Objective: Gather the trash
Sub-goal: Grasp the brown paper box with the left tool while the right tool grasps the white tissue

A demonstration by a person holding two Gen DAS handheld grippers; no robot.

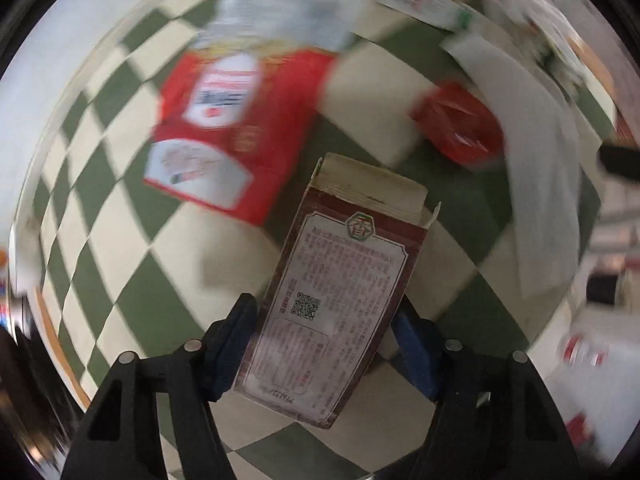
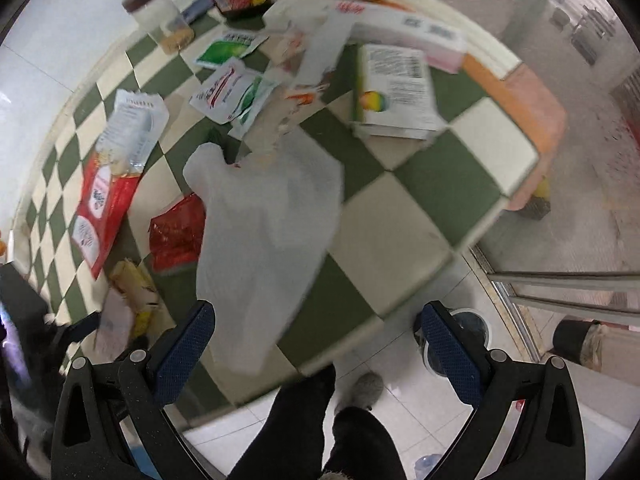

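The left gripper [image 1: 326,344] is clamping a small cardboard box [image 1: 344,280] between its blue ribbed pads [image 1: 234,344], one pad pressing each long side. The box is running from the lower centre of the left wrist view up toward the middle, its far flap standing open. Its face is maroon-bordered with a pale panel of dense Chinese print too small to read, a QR code and a hexagonal emblem at the top. Behind it the green-and-cream checked tablecloth [image 1: 132,280] is showing bare squares on the lower left. Further out, blurred, are lying a red pouch [image 1: 228,128] in the upper left, a crumpled red wrapper [image 1: 460,124] at centre right, and a white plastic bag [image 1: 540,184] on the right.

The right gripper [image 2: 316,344] is holding its fingers wide apart with nothing between them, over the table's near edge at the bottom of the right wrist view. Just beyond, the translucent white bag [image 2: 272,216] is lying flat across the centre. To its left are sitting the red wrapper [image 2: 176,232] and the long red pouch [image 2: 108,188]. Open checked squares are stretching to the right toward the table's orange-edged corner [image 2: 532,92]. A flattened white carton [image 2: 394,92] with a barcode is lying in the upper right, green-and-white sachets [image 2: 232,92] upper centre, and a brown-lidded jar [image 2: 158,16] upper left.
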